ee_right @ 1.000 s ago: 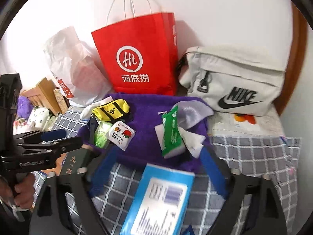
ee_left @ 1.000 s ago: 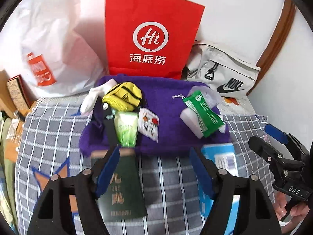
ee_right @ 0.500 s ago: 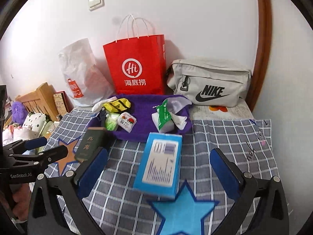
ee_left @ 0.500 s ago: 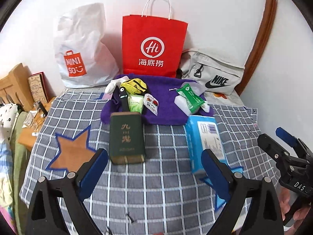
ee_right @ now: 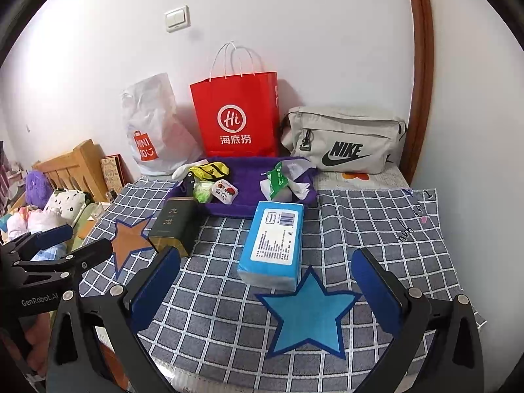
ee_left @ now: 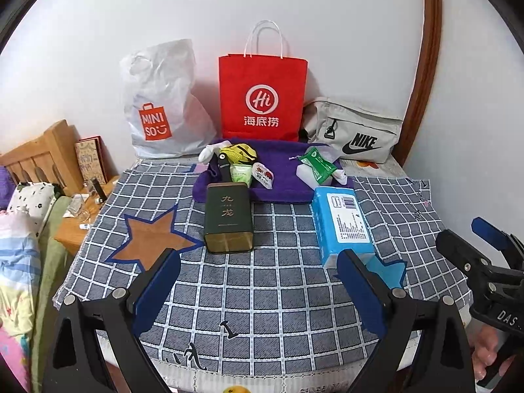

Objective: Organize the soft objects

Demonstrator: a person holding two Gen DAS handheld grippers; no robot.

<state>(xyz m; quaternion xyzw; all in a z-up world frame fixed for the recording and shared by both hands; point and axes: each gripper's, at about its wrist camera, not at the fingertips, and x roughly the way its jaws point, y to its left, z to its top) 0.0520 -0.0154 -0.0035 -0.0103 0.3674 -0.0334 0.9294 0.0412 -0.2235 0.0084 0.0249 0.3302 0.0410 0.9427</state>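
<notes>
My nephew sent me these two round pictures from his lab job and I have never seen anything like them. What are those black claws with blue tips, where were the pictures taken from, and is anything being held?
No robot here: a person holds a two-finger clamp in each hand, with a wide-angle camera on each looking along its fingers. One picture comes from the left gripper, the other from the right gripper; each also catches the other tool at its edge. Both stand open and hold nothing. On the checked cloth lie a dark green tin and a blue tissue pack. Behind them a purple towel carries small items, including a yellow sock and a green packet. A red paper bag, a white plastic bag and a grey pouch stand by the wall.
</notes>
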